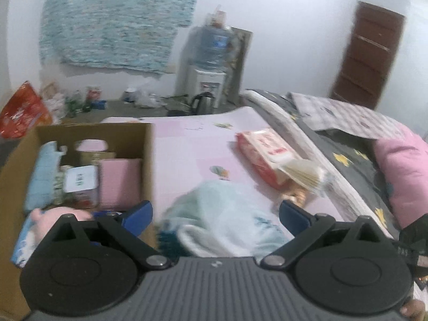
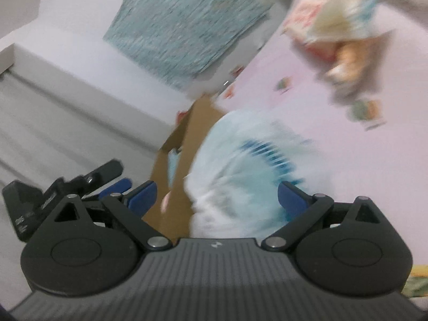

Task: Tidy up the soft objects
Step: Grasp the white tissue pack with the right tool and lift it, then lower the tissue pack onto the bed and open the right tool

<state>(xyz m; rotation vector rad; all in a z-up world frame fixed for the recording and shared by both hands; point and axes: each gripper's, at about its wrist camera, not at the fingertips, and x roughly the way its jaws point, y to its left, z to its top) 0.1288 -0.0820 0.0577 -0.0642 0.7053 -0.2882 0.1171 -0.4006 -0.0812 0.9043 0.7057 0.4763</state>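
A light blue and white soft bundle lies on the pink sheet, just right of a cardboard box. My left gripper is open, its blue fingers to either side of the bundle. My right gripper is open too, with the same bundle between its fingers; that view is blurred. The box holds a pink towel, a light blue cloth, a pink plush and small packs. A red tissue pack lies further right on the sheet.
A grey star-print quilt and a pink pillow lie along the right side. A water dispenser, a kettle and floor clutter stand beyond the bed. The left gripper's body shows beside the box in the right wrist view.
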